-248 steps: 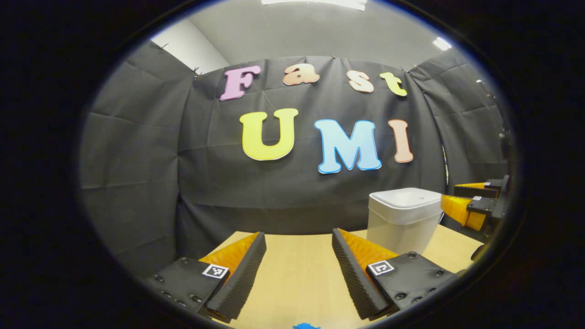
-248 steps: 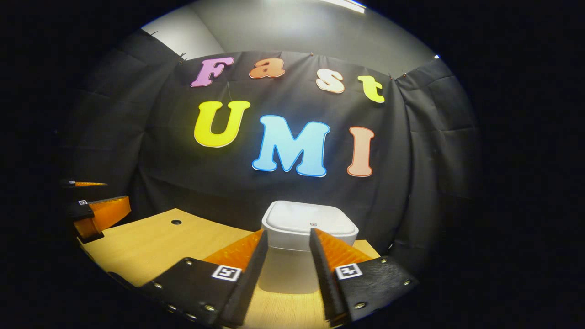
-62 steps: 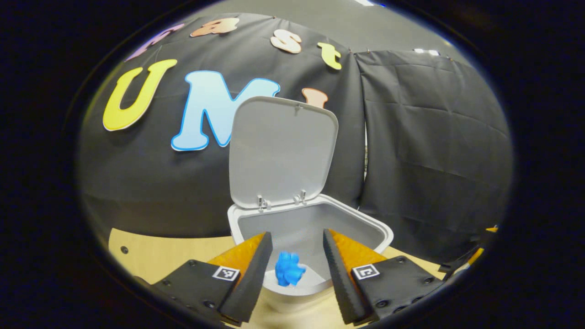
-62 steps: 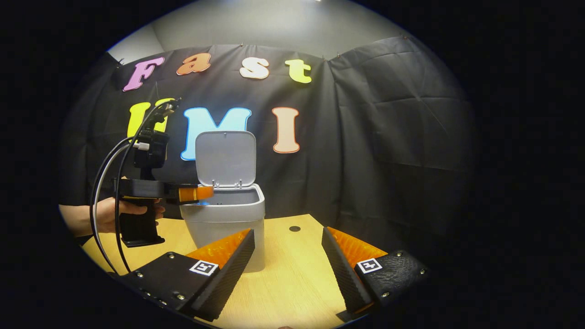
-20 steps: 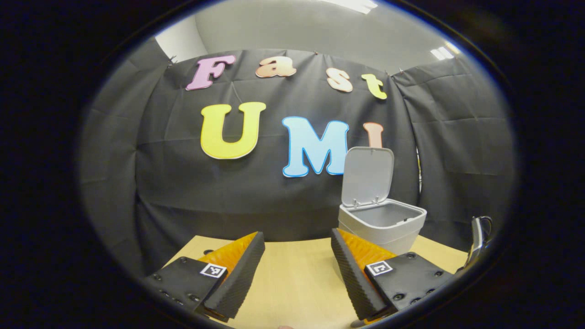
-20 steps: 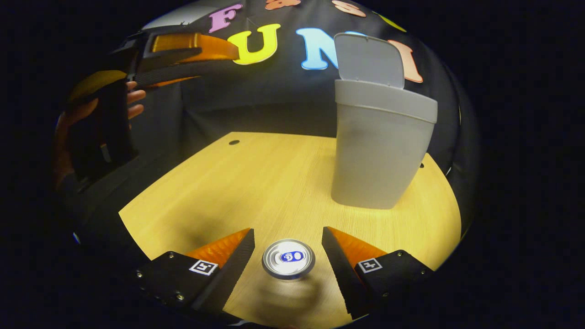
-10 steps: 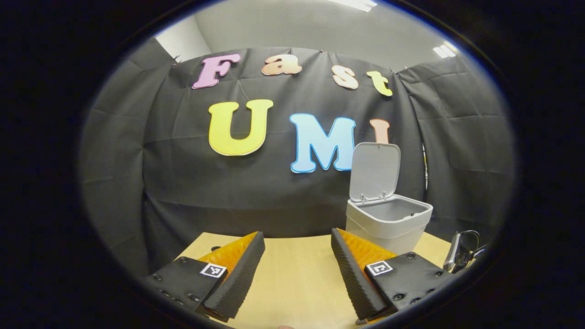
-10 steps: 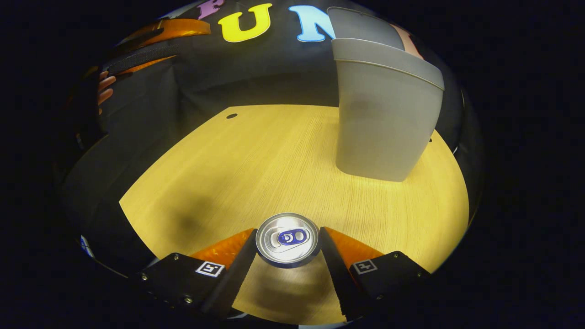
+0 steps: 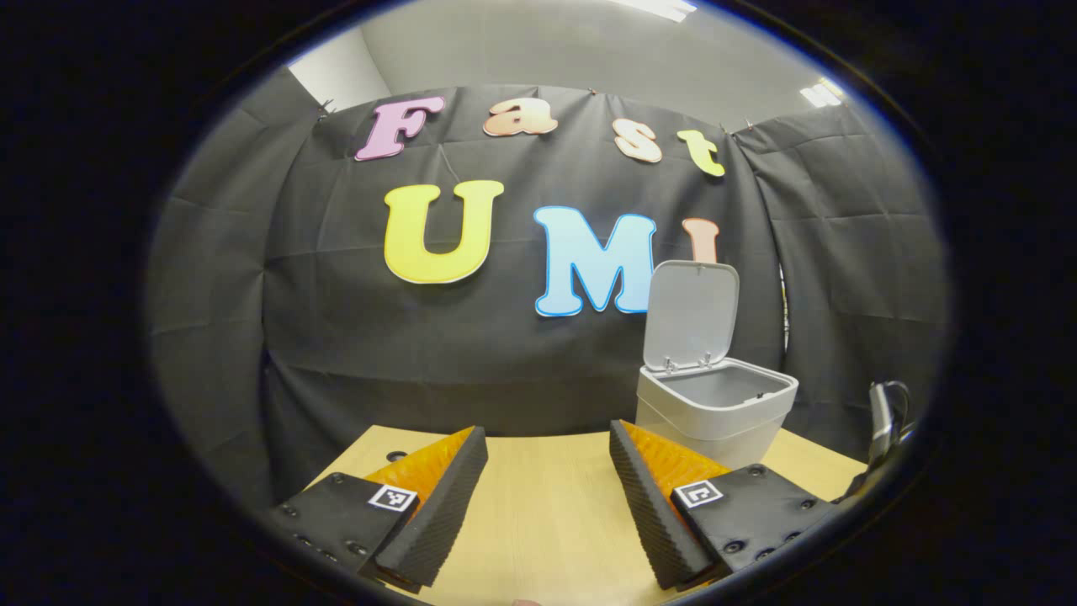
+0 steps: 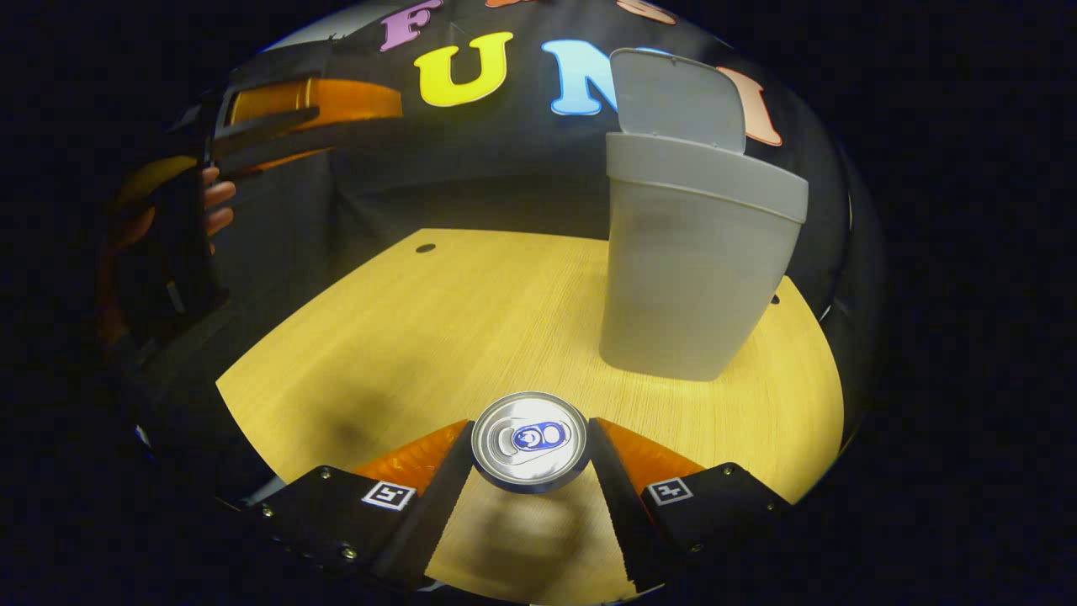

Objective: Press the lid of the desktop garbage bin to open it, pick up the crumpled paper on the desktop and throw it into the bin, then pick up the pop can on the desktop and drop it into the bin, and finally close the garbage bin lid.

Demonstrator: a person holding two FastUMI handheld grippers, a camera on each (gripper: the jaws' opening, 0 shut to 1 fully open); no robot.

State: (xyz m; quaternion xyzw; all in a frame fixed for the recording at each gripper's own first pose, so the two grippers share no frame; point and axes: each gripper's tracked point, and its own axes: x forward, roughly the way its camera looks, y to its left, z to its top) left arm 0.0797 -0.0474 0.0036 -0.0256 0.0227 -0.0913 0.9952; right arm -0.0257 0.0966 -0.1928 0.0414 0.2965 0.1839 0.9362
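The pop can (image 10: 530, 439) stands upright on the wooden table (image 10: 404, 337), seen from above with its silver top and blue tab. My right gripper (image 10: 528, 423) is shut on it, one finger pressing each side. The grey garbage bin (image 10: 690, 261) stands just beyond the can, a little to the right, with its lid (image 10: 673, 93) raised. In the left gripper view the bin (image 9: 715, 408) is at the right, its lid (image 9: 692, 311) upright. My left gripper (image 9: 548, 429) is open above the table with nothing between its fingers.
The left gripper (image 10: 311, 109) and the hand (image 10: 214, 202) holding it hang high at the left of the right gripper view. A small hole (image 10: 425, 248) marks the table's far left. A cable (image 9: 879, 412) shows at the right edge of the left gripper view.
Over the last second my right gripper closed on the pop can; since then its view has tilted up slightly. The left gripper has hardly moved and stays open.
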